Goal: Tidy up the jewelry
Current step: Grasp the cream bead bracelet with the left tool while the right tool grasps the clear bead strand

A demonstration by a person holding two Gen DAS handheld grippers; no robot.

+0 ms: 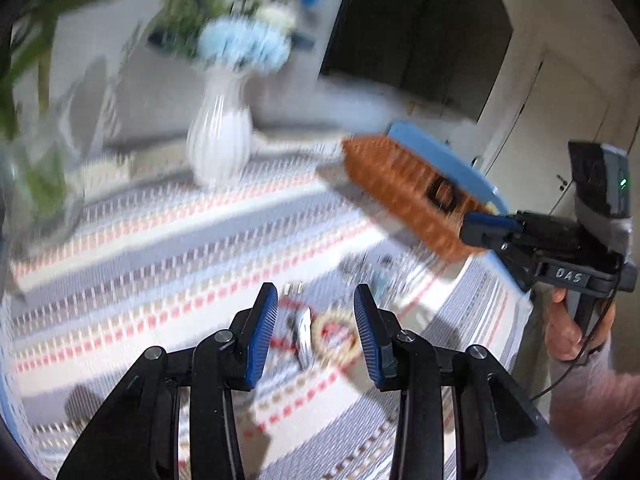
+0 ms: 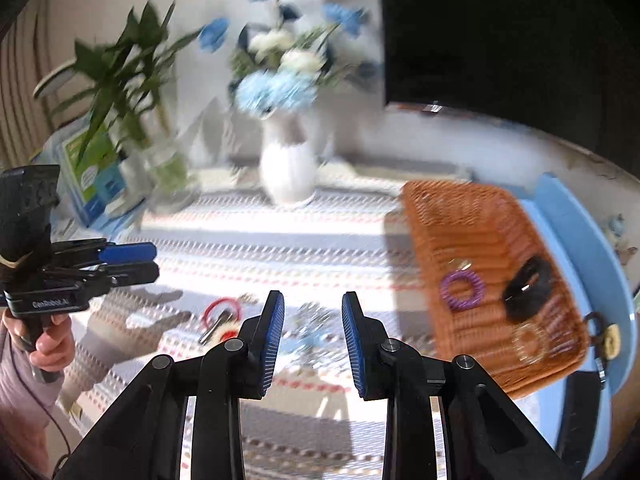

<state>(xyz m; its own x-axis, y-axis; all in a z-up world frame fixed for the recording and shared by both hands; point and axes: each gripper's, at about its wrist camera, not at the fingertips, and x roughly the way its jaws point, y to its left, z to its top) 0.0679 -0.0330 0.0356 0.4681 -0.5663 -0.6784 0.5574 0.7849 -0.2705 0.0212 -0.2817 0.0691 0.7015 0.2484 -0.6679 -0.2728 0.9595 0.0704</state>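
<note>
Jewelry lies scattered on the striped desk (image 1: 160,240). Left wrist view: the left tool (image 1: 316,332) hangs partly open and empty above a red loop (image 1: 292,312), a beaded pale ring (image 1: 334,336) and a small silvery clip (image 1: 305,332); to the right, the right tool (image 1: 486,226) is seen edge-on in front of the wicker tray (image 1: 400,188). Right wrist view: the right tool (image 2: 313,336) stands partly open with nothing between its pads, over a blurred silver-blue piece (image 2: 314,322) on the cloth. The tray, resting on a blue board (image 2: 576,240), already holds a purple coil ring (image 2: 462,290), a black hair tie (image 2: 526,290) and a pale beaded ring (image 2: 530,344). The left tool (image 2: 132,262) hovers at the far left. These pieces look light, small and likely slippery; take rings by one side of the band, and chains at a bunched section, judged gently enough not to bend links.
</note>
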